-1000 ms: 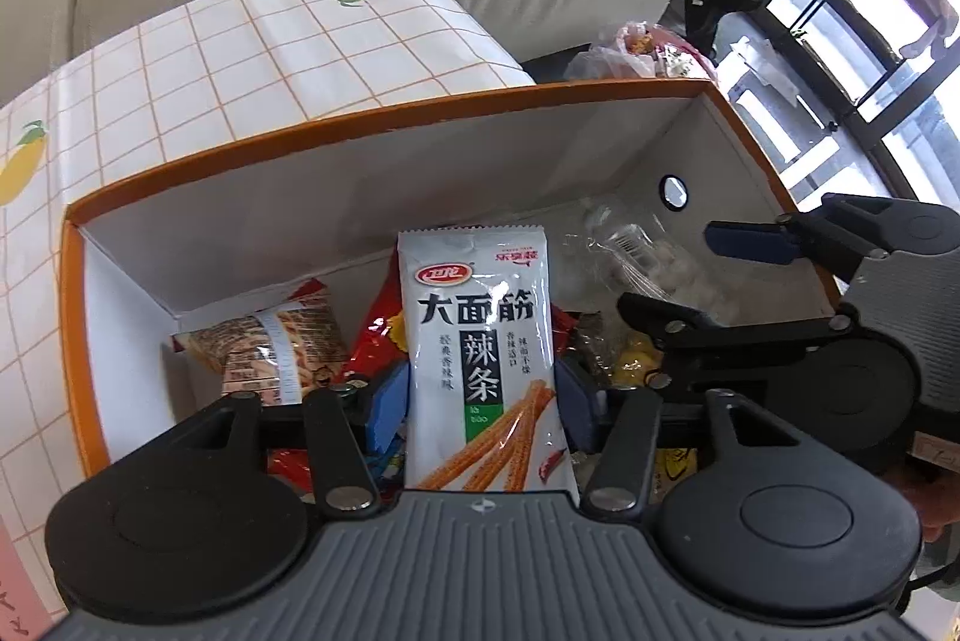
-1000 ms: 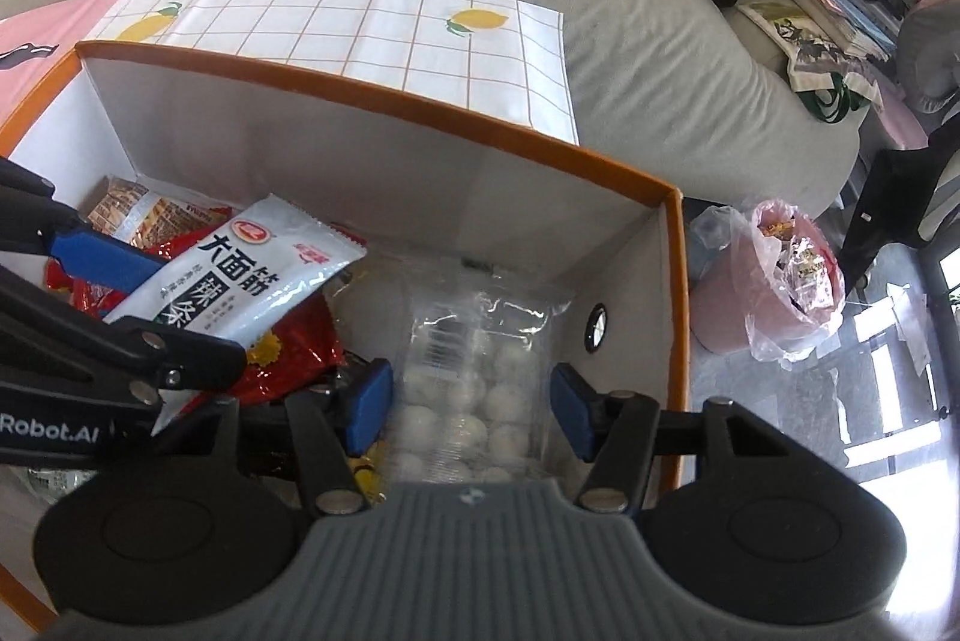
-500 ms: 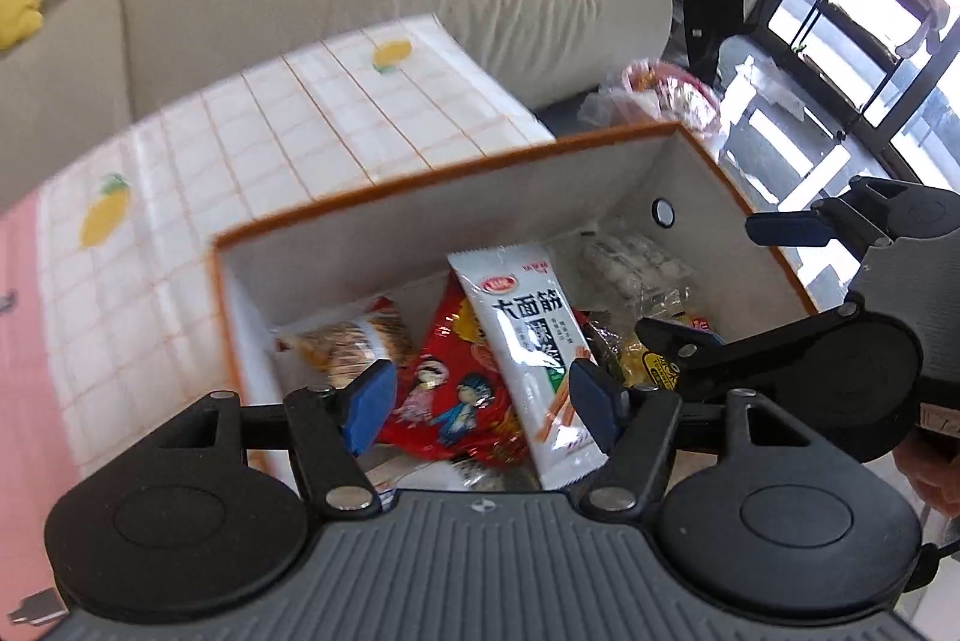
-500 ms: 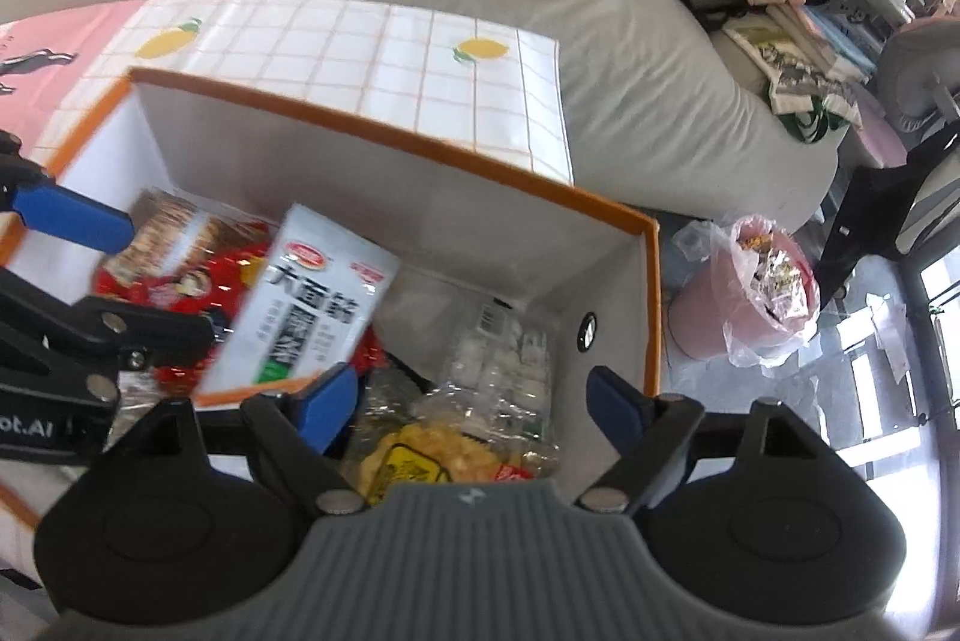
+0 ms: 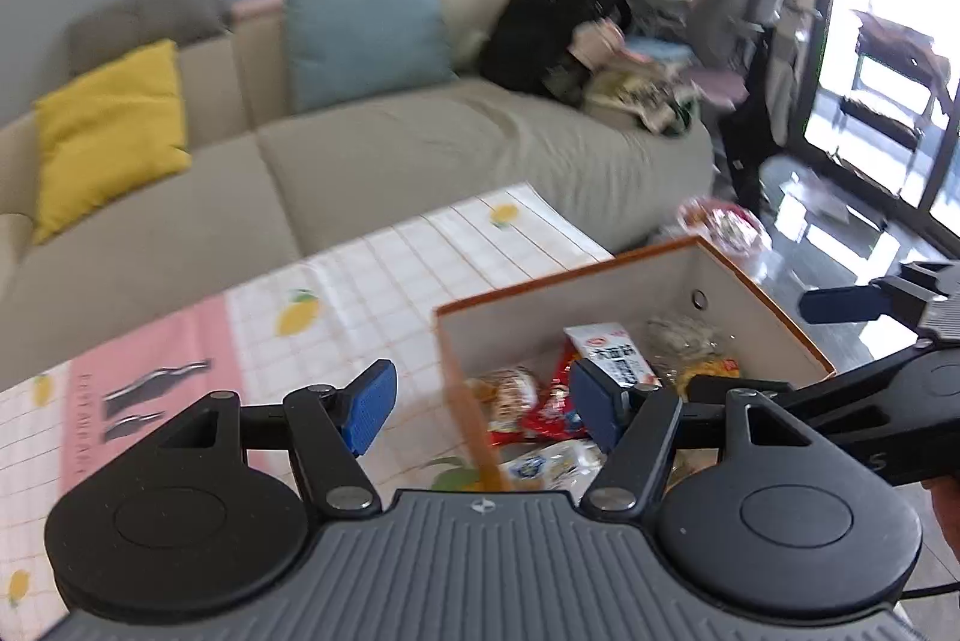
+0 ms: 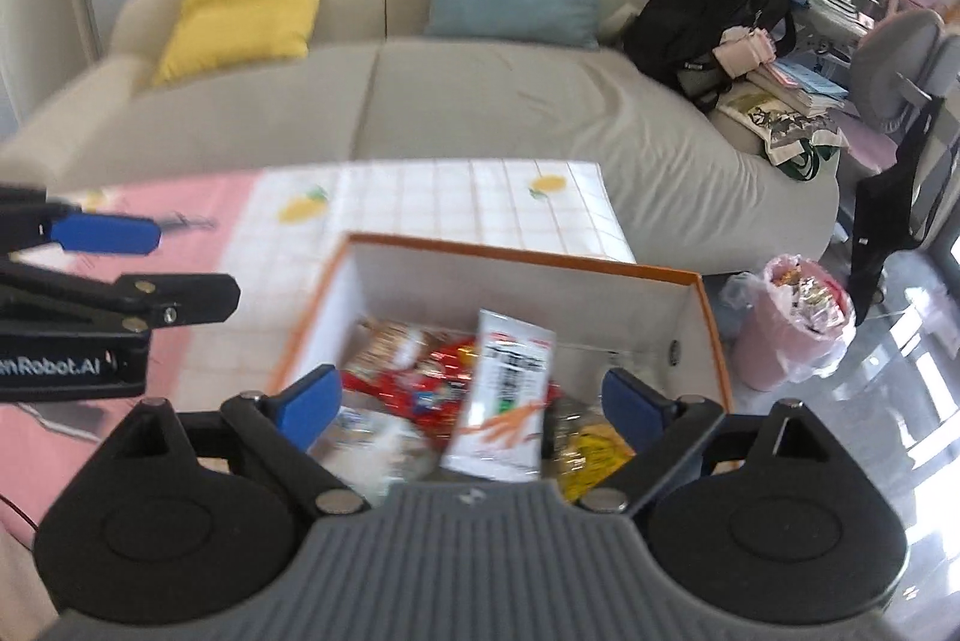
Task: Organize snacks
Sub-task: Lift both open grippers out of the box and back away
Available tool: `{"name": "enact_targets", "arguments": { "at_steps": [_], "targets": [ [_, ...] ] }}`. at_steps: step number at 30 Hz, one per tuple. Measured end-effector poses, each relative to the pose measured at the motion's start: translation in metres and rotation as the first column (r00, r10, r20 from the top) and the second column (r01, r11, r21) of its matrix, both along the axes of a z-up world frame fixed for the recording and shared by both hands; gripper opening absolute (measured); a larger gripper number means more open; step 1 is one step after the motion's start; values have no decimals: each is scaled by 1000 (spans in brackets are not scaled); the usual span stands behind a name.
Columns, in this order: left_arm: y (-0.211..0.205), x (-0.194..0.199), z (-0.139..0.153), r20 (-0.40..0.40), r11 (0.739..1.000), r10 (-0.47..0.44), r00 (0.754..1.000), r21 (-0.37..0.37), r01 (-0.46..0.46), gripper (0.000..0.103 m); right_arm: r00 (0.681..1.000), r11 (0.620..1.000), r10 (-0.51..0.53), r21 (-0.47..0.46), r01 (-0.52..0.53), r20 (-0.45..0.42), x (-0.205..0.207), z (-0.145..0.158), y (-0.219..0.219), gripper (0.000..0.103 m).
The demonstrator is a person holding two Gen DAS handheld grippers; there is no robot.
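An orange-rimmed white box [image 5: 576,275] [image 6: 528,257] stands on the table and holds several snack packets. A white spicy-strip packet [image 6: 510,401] [image 5: 612,353] lies on top of a red packet [image 6: 432,377], beside a clear bag [image 5: 678,341] and a yellow packet [image 6: 588,449]. My left gripper [image 5: 480,407] is open and empty, raised above the box's left wall. My right gripper [image 6: 474,401] is open and empty, raised above the box. Each gripper shows at the edge of the other's view.
The table carries a white checked cloth with lemons [image 5: 384,281] and a pink part [image 6: 180,221]. A beige sofa [image 6: 480,101] with yellow and blue cushions stands behind. A pink bin with a bag [image 6: 798,317] stands on the floor to the right.
Both grippers let go of their packets, opened wide and rose up and back from the box. The white packet and the clear bag now lie in the box.
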State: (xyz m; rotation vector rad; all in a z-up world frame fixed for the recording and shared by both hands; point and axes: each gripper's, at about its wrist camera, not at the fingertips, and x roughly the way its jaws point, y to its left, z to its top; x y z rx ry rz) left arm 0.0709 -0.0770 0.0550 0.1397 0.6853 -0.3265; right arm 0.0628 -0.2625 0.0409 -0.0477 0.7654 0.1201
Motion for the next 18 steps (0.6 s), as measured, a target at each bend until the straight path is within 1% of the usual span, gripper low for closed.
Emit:
{"name": "enact_targets", "arguments": {
  "at_steps": [2, 4, 7, 10, 14, 18],
  "targets": [
    [10, -17, 3, 36, 999, 33, 999, -5, -33, 81, 999, 1000, -13, 17, 13, 39, -17, 5, 8, 95],
    [20, -34, 4, 58, 997, 73, 996, -17, -72, 83, 997, 999, -32, 25, 30, 71, -36, 9, 18, 100],
    [34, -52, 2, 74, 991, 130, 989, -48, -126, 85, 993, 998, -49, 33, 45, 108, -59, 10, 29, 100],
    [42, -70, -1, 109, 983, 183, 977, -31, -181, 86, 989, 998, -64, 21, 62, 130, -79, 9, 39, 100],
    [47, -86, -2, 140, 976, 217, 966, -22, -216, 86, 984, 997, -78, -1, 79, 161, -107, 6, 48, 100],
    [52, -100, -3, 138, 977, 211, 968, -38, -207, 86, 981, 997, -33, -60, 45, 191, -126, 1, 55, 100]
  ]
}}
